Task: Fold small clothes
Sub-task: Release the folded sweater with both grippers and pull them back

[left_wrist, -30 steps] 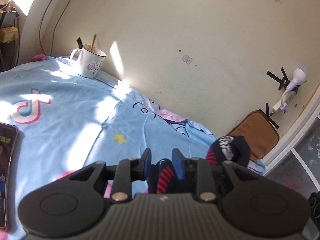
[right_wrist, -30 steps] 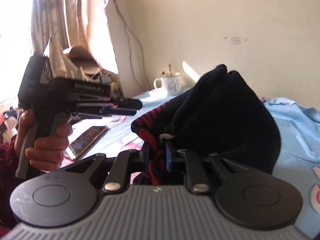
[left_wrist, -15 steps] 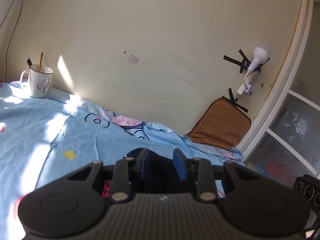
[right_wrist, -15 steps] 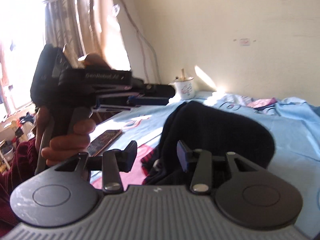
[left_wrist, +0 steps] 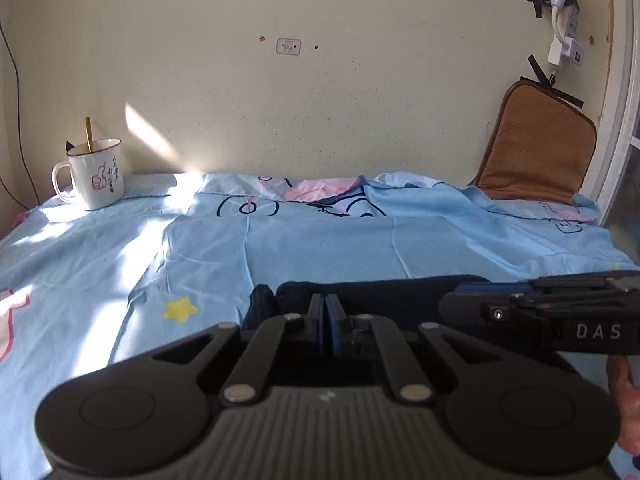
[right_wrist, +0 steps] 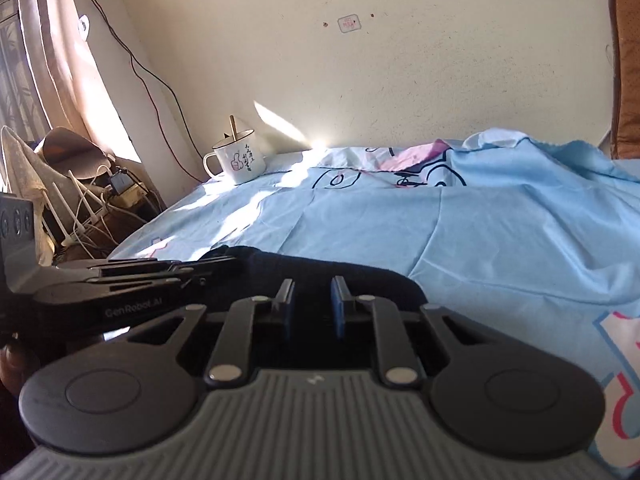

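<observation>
In the left wrist view, one left gripper [left_wrist: 325,320] is being held low over a light blue bedsheet [left_wrist: 320,248], its two blue pads [left_wrist: 333,330] pressed together with nothing seen between them. One dark garment [left_wrist: 380,294] is lying flat on the sheet just ahead of the fingertips, and whether it is being touched cannot be told. One right gripper [left_wrist: 472,294] is reaching in from the right edge over the garment's right end. One white enamel mug [left_wrist: 93,174] with one stick in it is standing at the far left by the wall, one brown cushion [left_wrist: 536,144] is being leaned against the wall at the right, and one power strip [left_wrist: 564,20] is being held up by black tape. In the right wrist view, the right gripper [right_wrist: 310,306] is being closed, its two pads [right_wrist: 337,312] standing apart above the dark garment [right_wrist: 360,280]; no cloth is seen pinched. The left gripper [right_wrist: 208,266] is lying alongside at the left, over the garment's left end. One mug [right_wrist: 239,160] and one curtain [right_wrist: 52,48] are being lit by sun.
</observation>
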Tool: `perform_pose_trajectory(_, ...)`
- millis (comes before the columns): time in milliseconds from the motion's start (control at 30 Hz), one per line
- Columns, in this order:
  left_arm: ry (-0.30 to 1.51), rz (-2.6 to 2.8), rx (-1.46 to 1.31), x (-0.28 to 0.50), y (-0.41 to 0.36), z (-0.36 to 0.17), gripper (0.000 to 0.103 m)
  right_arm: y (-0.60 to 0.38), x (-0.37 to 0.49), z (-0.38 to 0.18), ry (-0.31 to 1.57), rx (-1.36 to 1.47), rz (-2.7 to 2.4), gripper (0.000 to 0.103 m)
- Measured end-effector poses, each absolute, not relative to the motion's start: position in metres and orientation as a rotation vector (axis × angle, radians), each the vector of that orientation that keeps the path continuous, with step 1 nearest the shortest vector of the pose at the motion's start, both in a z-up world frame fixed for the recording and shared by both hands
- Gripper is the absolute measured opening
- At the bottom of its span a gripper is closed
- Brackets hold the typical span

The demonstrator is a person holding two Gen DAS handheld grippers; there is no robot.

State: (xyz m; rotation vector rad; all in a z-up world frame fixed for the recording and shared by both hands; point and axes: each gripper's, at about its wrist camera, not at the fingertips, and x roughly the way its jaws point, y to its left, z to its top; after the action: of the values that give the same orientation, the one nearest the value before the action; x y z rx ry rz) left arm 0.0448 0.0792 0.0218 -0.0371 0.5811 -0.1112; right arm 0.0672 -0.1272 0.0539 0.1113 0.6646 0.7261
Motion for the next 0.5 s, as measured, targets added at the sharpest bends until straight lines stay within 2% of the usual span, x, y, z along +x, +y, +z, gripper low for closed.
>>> perform_pose_trajectory(333, 0.587, -0.082, -0.041, 0.043, 0.073, 0.028, 0.004, -0.127, 0.062, 0.054, 0.612, 0.097, 0.694, 0.022)
perform_pose_trajectory(400, 0.593, -0.075, -0.033, 0.043, 0.070, 0.029, 0.004, -0.128, 0.057, 0.058, 0.605, 0.105, 0.686, 0.025)
perform_pose_trajectory(500, 0.606, -0.070, -0.043, 0.041, 0.071, 0.031, 0.004, -0.134, 0.044, 0.066, 0.594, 0.136, 0.685, 0.040)
